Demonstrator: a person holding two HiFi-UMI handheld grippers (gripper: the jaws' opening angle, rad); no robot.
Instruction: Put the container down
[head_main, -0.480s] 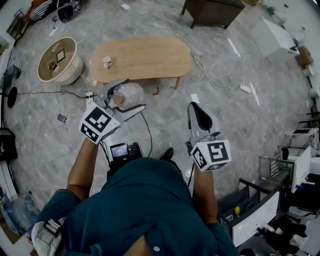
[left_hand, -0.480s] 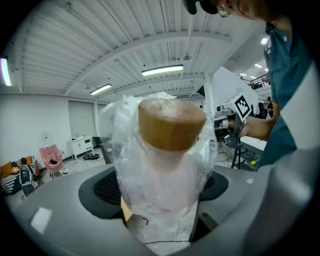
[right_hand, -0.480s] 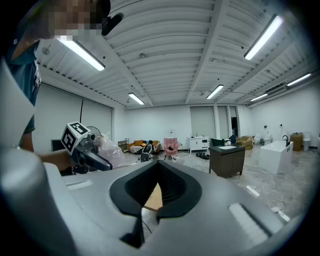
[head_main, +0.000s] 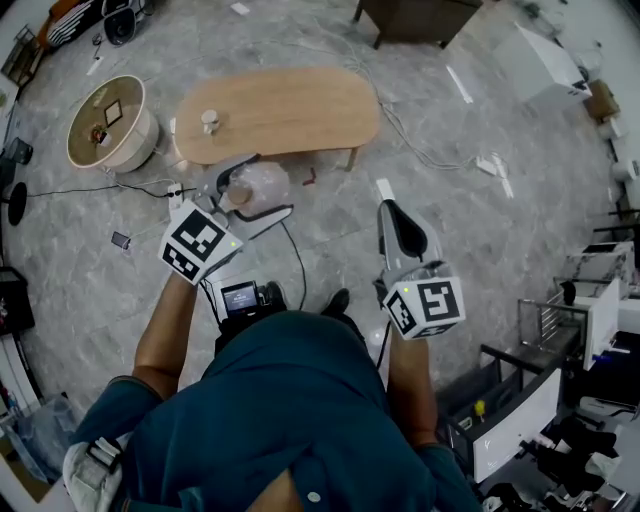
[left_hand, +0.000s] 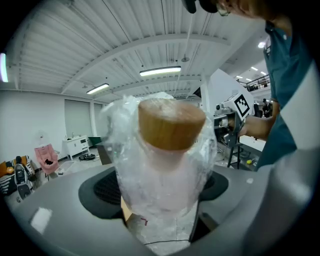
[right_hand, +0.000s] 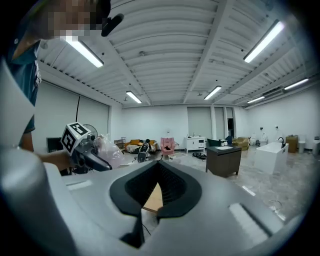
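Note:
A container (head_main: 262, 186) wrapped in clear crinkled plastic, with a round wooden lid (left_hand: 171, 122), hangs above the floor just in front of the oval wooden table (head_main: 290, 110). My left gripper (head_main: 264, 190) is shut on it, one jaw on each side of its body (left_hand: 165, 165), and the lid end faces that gripper's camera. My right gripper (head_main: 394, 218) hovers to the right at about the same height. Its jaws (right_hand: 159, 192) are shut with nothing between them. In the right gripper view the left gripper and the wrapped container (right_hand: 107, 150) appear at the left.
A small white cup (head_main: 210, 121) stands on the left end of the table. A round low stand (head_main: 108, 120) sits to the left, a dark cabinet (head_main: 420, 20) at the back and a white box (head_main: 540, 60) at the back right. Cables (head_main: 440, 160) trail over the marble floor.
The head view has shifted slightly. Both grippers and the held container keep their places.

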